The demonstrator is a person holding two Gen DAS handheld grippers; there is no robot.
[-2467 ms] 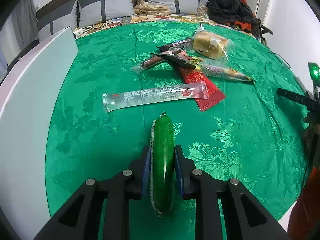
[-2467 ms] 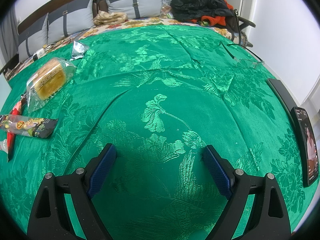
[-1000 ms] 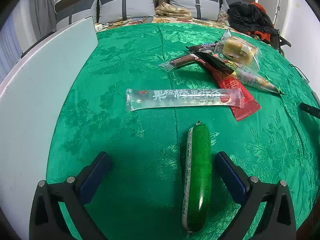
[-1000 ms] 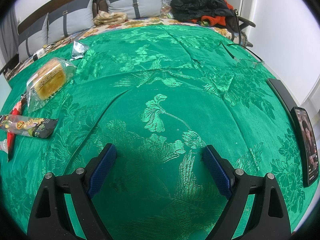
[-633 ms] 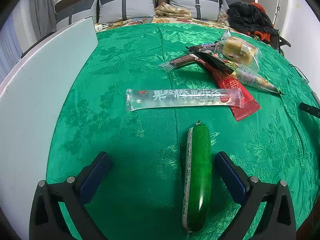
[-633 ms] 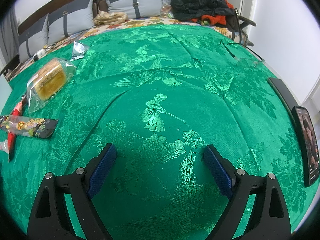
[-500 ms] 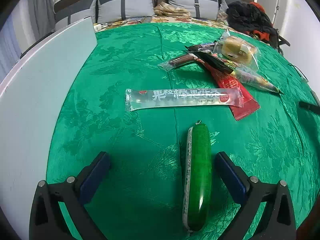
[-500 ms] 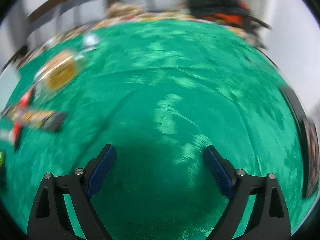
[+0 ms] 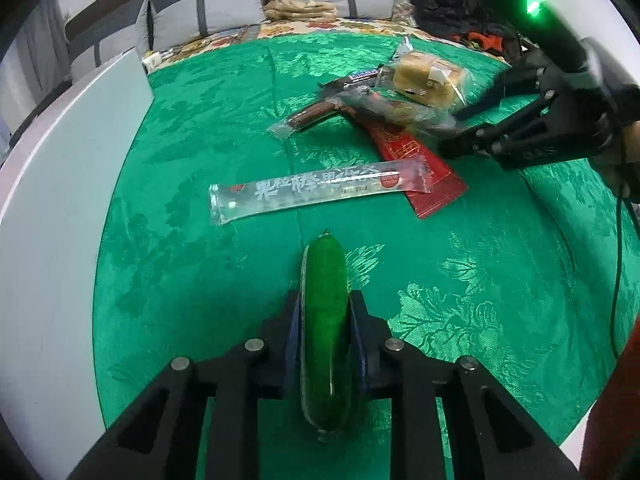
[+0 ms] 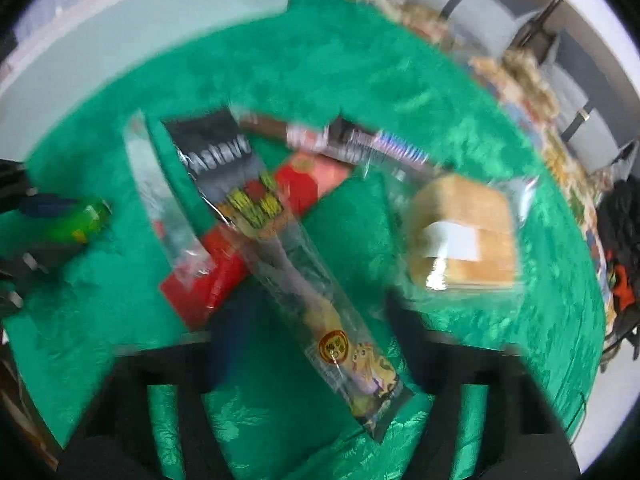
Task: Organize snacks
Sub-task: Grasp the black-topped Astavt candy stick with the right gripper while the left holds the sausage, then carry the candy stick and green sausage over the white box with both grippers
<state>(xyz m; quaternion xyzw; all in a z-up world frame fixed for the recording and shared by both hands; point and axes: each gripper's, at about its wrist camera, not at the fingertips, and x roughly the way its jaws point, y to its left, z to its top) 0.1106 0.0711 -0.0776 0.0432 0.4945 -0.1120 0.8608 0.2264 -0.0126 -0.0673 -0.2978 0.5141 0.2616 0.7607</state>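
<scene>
On the green cloth [image 9: 180, 240], my left gripper [image 9: 324, 344] is closing, pads pressing a green sausage [image 9: 323, 320] near me. Over the snack pile, my right gripper [image 10: 316, 344] is closing around a clear long packet [image 10: 320, 312]; contact is too blurred to tell.

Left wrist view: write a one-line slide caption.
Left gripper closing on a green sausage on the green cloth, snack pile beyond.

Left wrist view: low, forward over tablecloth [image 9: 460, 264]. Right: steeply down, close, blurred. Both share snack pile [image 9: 400, 120].
</scene>
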